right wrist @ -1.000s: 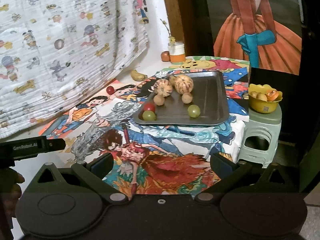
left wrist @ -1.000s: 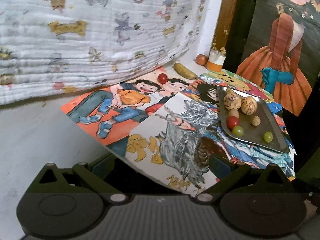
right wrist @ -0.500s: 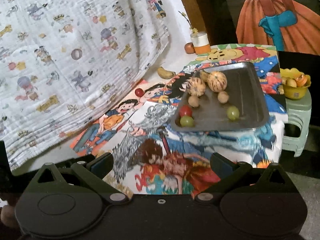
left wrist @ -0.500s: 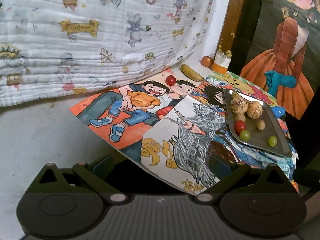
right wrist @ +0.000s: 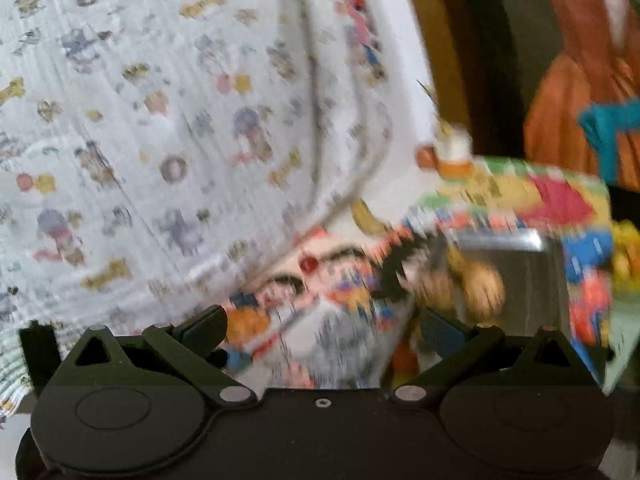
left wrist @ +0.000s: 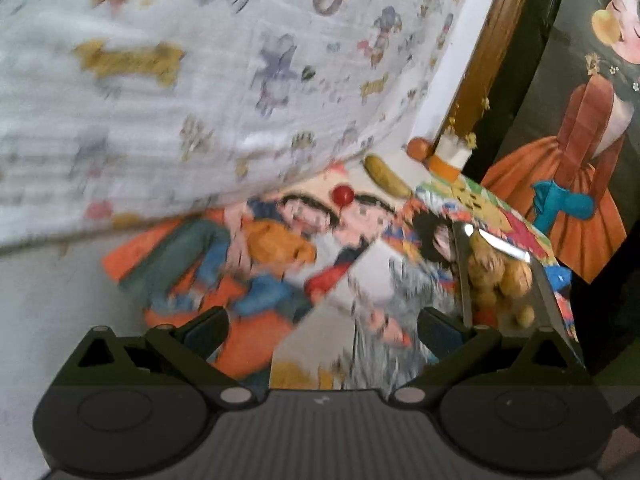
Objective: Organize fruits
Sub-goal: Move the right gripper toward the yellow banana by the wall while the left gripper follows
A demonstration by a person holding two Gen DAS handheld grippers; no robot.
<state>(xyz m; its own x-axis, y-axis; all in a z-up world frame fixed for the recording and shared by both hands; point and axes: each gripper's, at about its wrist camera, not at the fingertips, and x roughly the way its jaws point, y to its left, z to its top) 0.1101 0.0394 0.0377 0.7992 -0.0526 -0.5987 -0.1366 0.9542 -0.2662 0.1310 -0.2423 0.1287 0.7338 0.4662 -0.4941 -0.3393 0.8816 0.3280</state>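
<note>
Both cameras have swung closer and lower than a second ago, and both views are now smeared by motion. Off the tray, one small red fruit lies on the cartoon poster, a curved yellow-green fruit, perhaps a banana, sits just beyond it on the white surface, and one orange-red fruit touches the white-and-orange jar at the wall. The metal tray lies well to the right of these; two striped tan fruits and at least one small tan ball show on it, the rest hidden or blurred.

The left gripper is spread wide with nothing between its fingers, hovering over the posters. The right gripper is likewise spread and empty. A yellow bowl blurs at the edge of the right view.

Risks, as I judge them: the red fruit is round and on slick paper, so a fast approach could nudge it rolling toward the printed blanket. The overlapping posters may slide under a fingertip. At this speed, either gripper could also clip the tray's rim.
</note>
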